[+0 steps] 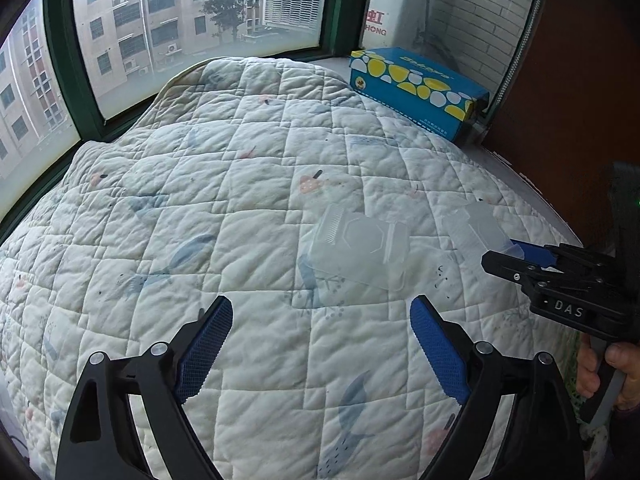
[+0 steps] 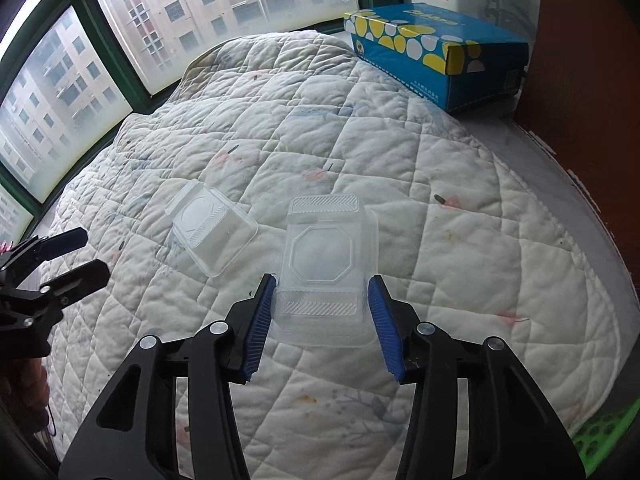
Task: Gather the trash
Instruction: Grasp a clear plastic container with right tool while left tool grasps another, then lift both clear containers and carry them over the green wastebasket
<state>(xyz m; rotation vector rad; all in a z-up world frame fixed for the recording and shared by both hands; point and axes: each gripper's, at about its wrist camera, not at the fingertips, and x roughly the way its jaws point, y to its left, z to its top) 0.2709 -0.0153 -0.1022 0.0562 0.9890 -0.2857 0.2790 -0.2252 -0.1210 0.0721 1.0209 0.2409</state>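
a white quilted bedspread printed with faint blue and pink motifs [image 2: 420, 184] covers a raised surface beside a green-framed window [image 1: 68, 80] that looks out on apartment blocks; a blue cardboard box with yellow and white spots [image 2: 436, 52] sits at the far right edge, near a brown wall. two clear moulded plastic trays lie on the quilt, close together but apart. the right-hand clear plastic tray with an octagonal recess [image 2: 326, 264] rests flat, its near end between the blue ribbed pads of the right gripper [image 2: 323, 300], whose black jaws stand narrowed around the tray's sides; the left pad [image 2: 262, 312] lies against the tray's rim, while contact at the right pad cannot be told for certain. the left-hand clear plastic tray [image 2: 214, 232] lies tilted askew on the quilt, free of either tool. the left gripper [image 1: 322, 324] hovers over bare quilt with its jaws spread wide and nothing between them, the left-hand tray just beyond its tips. in the left wrist view a hand [image 1: 612, 372] grasps the right gripper's handle.
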